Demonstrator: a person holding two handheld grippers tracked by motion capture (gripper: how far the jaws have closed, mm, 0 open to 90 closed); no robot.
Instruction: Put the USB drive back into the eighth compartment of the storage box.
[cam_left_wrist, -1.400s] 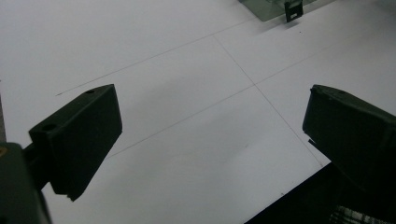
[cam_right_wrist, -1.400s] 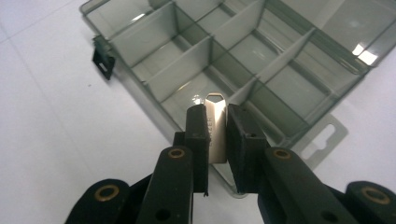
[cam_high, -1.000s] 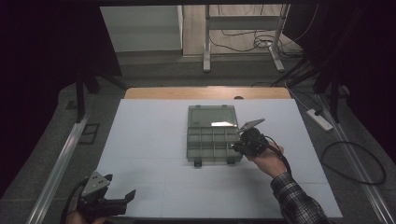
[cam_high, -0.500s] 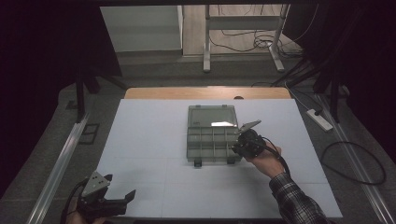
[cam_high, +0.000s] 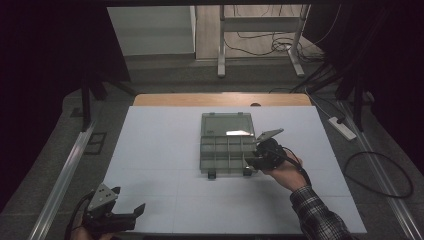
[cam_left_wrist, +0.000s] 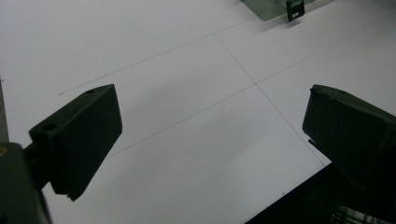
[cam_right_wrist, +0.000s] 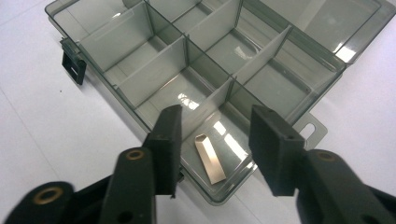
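A smoky clear plastic organizer box (cam_high: 226, 154) lies open mid-table, its lid (cam_high: 227, 123) folded flat at the back. In the right gripper view its dividers form several compartments (cam_right_wrist: 196, 60), and a small silver metal piece (cam_right_wrist: 210, 158) lies in the near corner one. My right gripper (cam_high: 251, 161) hovers at the box's front right corner; its jaws stand open (cam_right_wrist: 217, 126) just above that piece, nothing between them. My left gripper (cam_high: 129, 202) rests at the table's front left, open (cam_left_wrist: 210, 116) and empty over bare white surface.
The white table top (cam_high: 165, 150) has faint grid lines. Two black latches (cam_high: 211, 174) hang off the box's front wall; one latch (cam_left_wrist: 295, 8) is visible in the left gripper view. The table's front edge (cam_left_wrist: 289, 191) lies close under the left gripper. A power strip (cam_high: 342, 128) sits on the floor to the right.
My right gripper has crept slightly left, closer over the box's front right corner. The left gripper has stayed where it was.
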